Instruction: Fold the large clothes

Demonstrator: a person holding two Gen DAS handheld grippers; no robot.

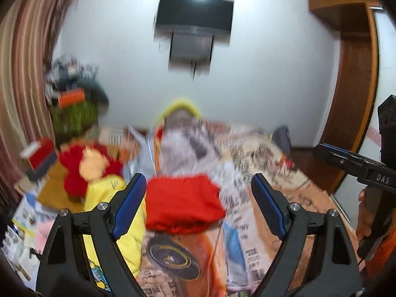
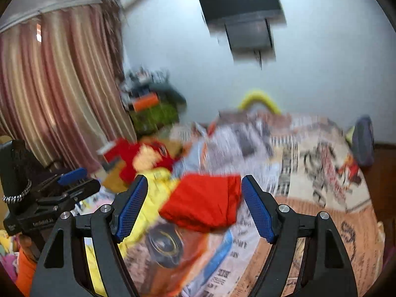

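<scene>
Blue-padded fingers of the left gripper [image 1: 199, 185] stand wide apart and grip nothing, raised above a bed. Beyond and between those fingers, well clear of both pads, a folded red garment [image 1: 184, 204] lies on the printed bedspread [image 1: 262, 163], a compact bundle with its nearer edge rounded.

From the right wrist camera, the right gripper [image 2: 194, 188] is likewise spread with nothing between its pads; the red garment [image 2: 204, 201] shows in the gap between its fingers, lower down on the bed and touching neither.

Just to the garment's left lies a yellow garment [image 1: 128, 222], partly behind the left gripper's left finger. Farther left sits a red and cream plush toy [image 1: 91, 164] among boxes and papers. A grey patterned cloth [image 1: 184, 143] is heaped behind the red bundle, toward the wall.

At the right edge of the left view, a hand [image 1: 366, 222] holds the other gripper's handle. On the white wall hangs a dark television [image 1: 194, 12]; a striped curtain [image 1: 22, 74] covers the left side. Both views are blurred.
</scene>
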